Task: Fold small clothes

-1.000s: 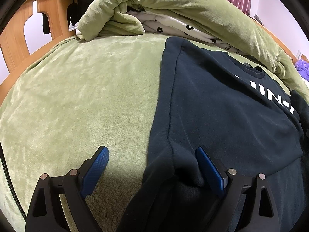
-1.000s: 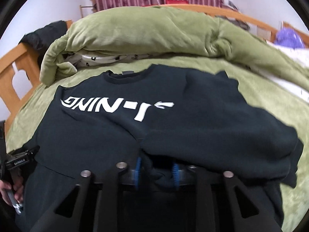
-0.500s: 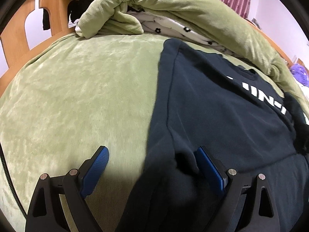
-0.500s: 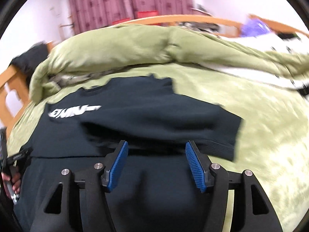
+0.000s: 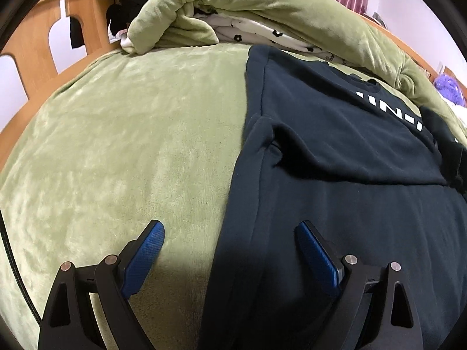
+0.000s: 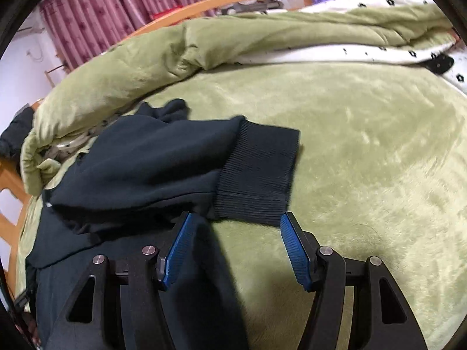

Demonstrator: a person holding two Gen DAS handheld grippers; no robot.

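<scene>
Green plush covered the bed (image 5: 116, 145), with a rumpled quilt (image 5: 262, 5) heaped at its far end. On the bed lay the dark sweatshirt (image 5: 335, 151), soft knit, long axis running away from both grippers toward the quilt. The left gripper (image 5: 230, 250) stood wide apart, empty, straddling the sweatshirt's near side edge. The right gripper (image 6: 235, 248) also gaped, holding nothing; the ribbed cuff (image 6: 256, 175) of the folded-in sleeve lay just beyond its fingertips, so the right looked nearer for tucking it.
</scene>
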